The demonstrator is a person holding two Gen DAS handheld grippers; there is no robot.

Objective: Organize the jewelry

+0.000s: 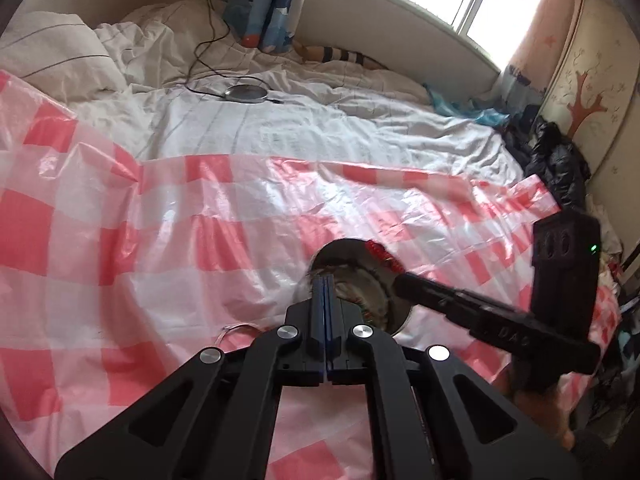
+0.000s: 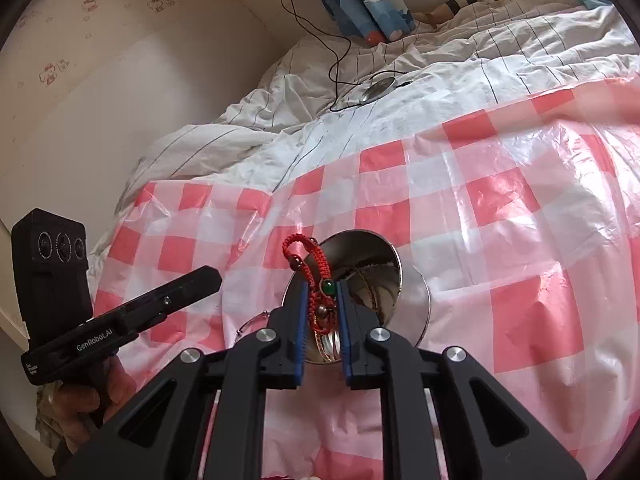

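Note:
A round metal tin [image 2: 356, 246] stands open on a pink-and-white chequered plastic sheet [image 2: 500, 208], with tangled jewellery inside it. Over the tin's near rim hangs a red braided bracelet [image 2: 310, 270] with green and brown beads, and my right gripper [image 2: 322, 290] is shut on it. My left gripper [image 1: 323, 280] is shut and holds nothing, its tips just over the near rim of the tin [image 1: 344, 250]. The left wrist view shows the bracelet [image 1: 380, 252] at the tip of the right gripper [image 1: 400, 282]. A thin silver bangle [image 2: 252, 322] lies on the sheet left of the tin.
The sheet covers a bed with a white striped duvet [image 2: 360, 92]. A black cable and a round silver device [image 1: 246, 94] lie on it. A blue patterned pillow [image 1: 264, 4] leans at the back. Dark clothes [image 1: 556, 160] are piled at the bed's right edge.

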